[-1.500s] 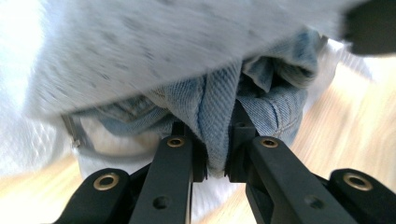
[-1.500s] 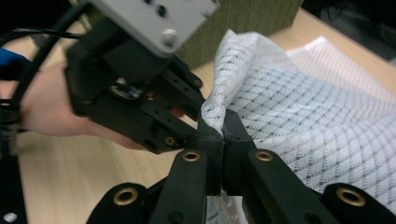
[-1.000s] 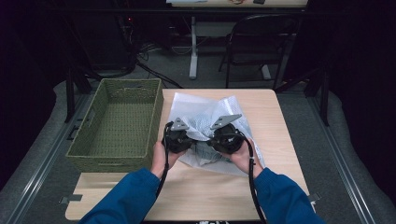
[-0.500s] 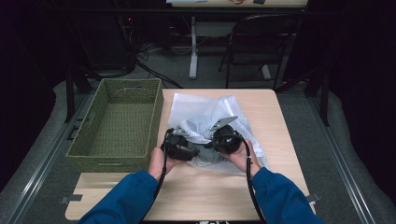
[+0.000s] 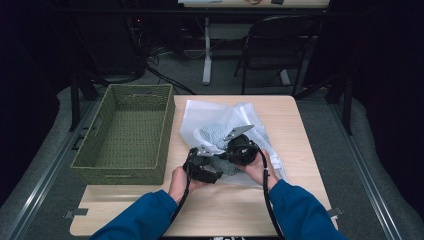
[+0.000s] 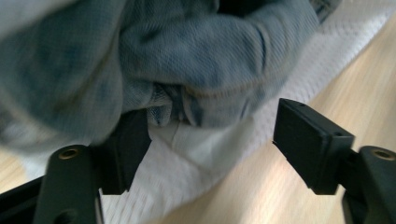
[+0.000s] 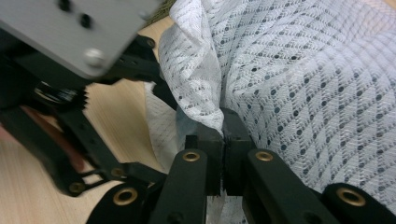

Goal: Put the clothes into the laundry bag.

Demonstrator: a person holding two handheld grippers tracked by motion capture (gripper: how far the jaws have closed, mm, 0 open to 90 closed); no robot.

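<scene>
Right claw [image 7: 224, 140]: clenched on a fold of the white mesh bag [image 7: 299, 74], jaws pressed together with the netting pinched between them.

Left claw [image 6: 205, 144]: released, jaws wide apart, one on either side of the bag's lower edge, nothing gripped yet. A bundle of blue denim cloth [image 6: 187, 60] is seen just past the jaws, through the mesh.

What's changed: half a second back the left claw [image 5: 202, 167] was sat lower and flatter at the near edge of the bag; now it's been swung in closer to the right claw [image 5: 240, 150], so both are bunched at the bag's front.

What that means: probably the bag mouth is being held by the right one while the left is lined up to grab the cloth or the other edge. Just a guess though.

Bag location: lying on the wooden counter [image 5: 300, 120], right of the green woven basket [image 5: 127, 132], which is sat there with nothing in it.
</scene>
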